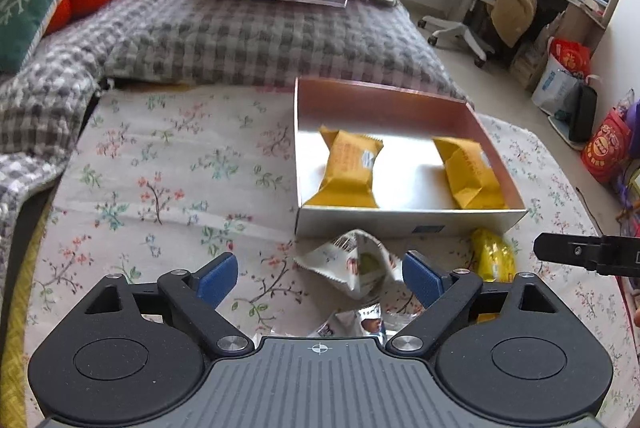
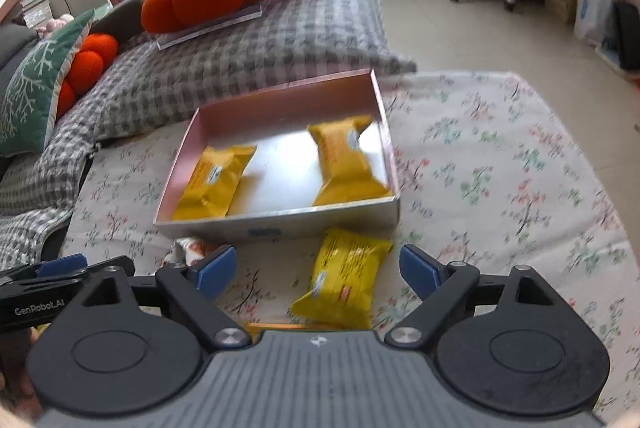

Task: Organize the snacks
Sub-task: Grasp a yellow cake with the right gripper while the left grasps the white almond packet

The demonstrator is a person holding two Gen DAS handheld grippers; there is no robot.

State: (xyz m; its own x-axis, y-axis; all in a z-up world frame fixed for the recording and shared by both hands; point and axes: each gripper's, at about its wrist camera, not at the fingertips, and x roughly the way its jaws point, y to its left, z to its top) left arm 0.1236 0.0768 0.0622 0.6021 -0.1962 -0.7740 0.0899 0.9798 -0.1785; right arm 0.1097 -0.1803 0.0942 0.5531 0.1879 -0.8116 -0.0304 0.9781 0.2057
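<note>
Both tools shared one build. The left gripper (image 1: 318, 278) had black linkage arms, blue pads, silver pivot screws, round black discs and a ribbed grey body marked with a white crosshair. The right gripper (image 2: 316, 270) matched; white "GenRobot_AI" lettering showed on the left one's side.

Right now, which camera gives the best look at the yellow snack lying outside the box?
The right wrist view. The yellow snack lies whole and unobstructed between the open right gripper fingers, in front of the box. The left wrist view shows only part of it, at the edge beside the white packet.
</note>
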